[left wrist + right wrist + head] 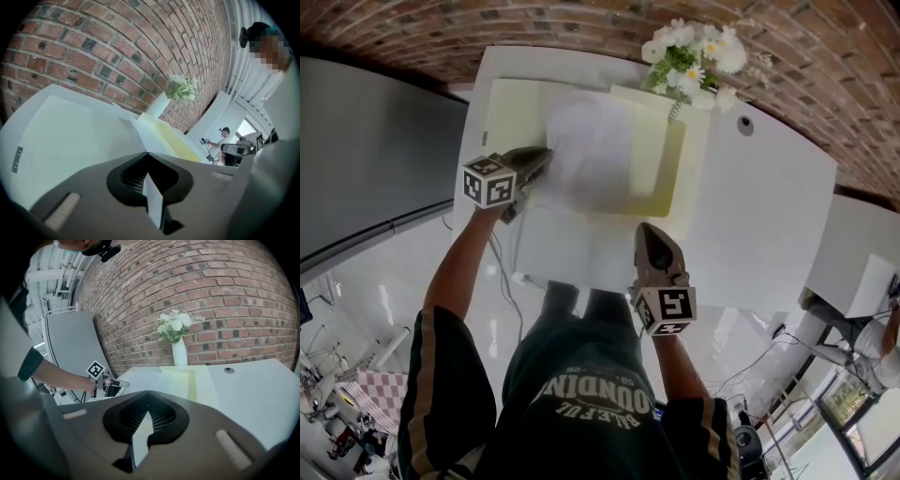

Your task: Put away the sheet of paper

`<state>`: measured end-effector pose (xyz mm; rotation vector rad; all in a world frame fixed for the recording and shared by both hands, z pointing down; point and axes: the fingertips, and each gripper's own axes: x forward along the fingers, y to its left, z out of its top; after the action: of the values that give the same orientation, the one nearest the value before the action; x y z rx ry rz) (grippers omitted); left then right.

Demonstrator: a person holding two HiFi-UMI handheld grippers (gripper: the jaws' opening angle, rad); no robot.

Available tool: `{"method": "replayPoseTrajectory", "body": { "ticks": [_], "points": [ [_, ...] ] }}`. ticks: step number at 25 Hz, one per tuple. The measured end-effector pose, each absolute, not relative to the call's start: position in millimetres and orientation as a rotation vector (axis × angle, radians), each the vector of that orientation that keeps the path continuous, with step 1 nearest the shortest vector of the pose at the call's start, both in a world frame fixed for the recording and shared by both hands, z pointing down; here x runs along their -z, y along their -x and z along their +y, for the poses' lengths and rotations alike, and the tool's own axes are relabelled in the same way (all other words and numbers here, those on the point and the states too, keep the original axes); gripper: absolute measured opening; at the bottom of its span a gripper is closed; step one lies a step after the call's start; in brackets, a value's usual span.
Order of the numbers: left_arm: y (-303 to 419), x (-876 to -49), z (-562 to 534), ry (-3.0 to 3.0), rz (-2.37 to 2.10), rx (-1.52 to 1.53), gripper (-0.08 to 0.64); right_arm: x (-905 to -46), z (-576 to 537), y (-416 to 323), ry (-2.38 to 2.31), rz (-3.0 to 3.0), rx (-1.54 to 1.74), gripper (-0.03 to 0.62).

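Observation:
A white sheet of paper [591,145] lies blurred over an open pale yellow folder [673,164] on the white table [769,216]. My left gripper [544,157] is at the sheet's left edge with its jaws closed on that edge. In the left gripper view the jaws meet at the tips [147,153], and the sheet [89,136] spreads ahead of them toward the folder [171,138]. My right gripper [654,232] is shut and empty above the table's near edge. In the right gripper view [147,391] it faces the folder [187,378] and the left gripper [115,383].
A white vase of white flowers [694,52] stands at the table's far edge by the brick wall. A round cable hole [744,123] is to the folder's right. A grey panel [366,159] stands left of the table. A person [224,140] stands far off.

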<state>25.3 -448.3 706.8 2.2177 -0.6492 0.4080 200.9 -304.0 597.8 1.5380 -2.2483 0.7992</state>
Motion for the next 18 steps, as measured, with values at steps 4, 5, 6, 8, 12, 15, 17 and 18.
{"method": "replayPoseTrajectory", "body": {
  "ticks": [4,5,6,8,12,15,17,18],
  "points": [
    [-46,-707,-451,-2.197,-0.624,-0.393,0.011,-598,-308,-206,-1.549,-2.246,-0.804,0.0],
    [-52,-707,-452,-2.197,-0.621,-0.398,0.011,-598,-309,-207,-1.552,-2.247,-0.801,0.0],
    [-57,-707,-452,-2.2,-0.619,-0.407,0.011,-598,-309,-208,-1.555,-2.247,-0.802,0.0],
    [-68,-709,-451,-2.199,-0.616,-0.432,0.011,-597,-311,-209,-1.556,-2.248,-0.805,0.0],
    [-84,-717,-453,-2.172,-0.61,-0.466,0.011,-598,-315,-211,-1.566,-2.247,-0.808,0.0],
    [-96,-721,-454,-2.15,-0.615,-0.467,0.011,-597,-317,-212,-1.574,-2.245,-0.812,0.0],
    [-105,-723,-455,-2.138,-0.612,-0.462,0.012,-596,-319,-214,-1.583,-2.243,-0.81,0.0],
    [-110,-723,-455,-2.131,-0.606,-0.461,0.012,-595,-319,-214,-1.59,-2.241,-0.81,0.0]
  ]
}}
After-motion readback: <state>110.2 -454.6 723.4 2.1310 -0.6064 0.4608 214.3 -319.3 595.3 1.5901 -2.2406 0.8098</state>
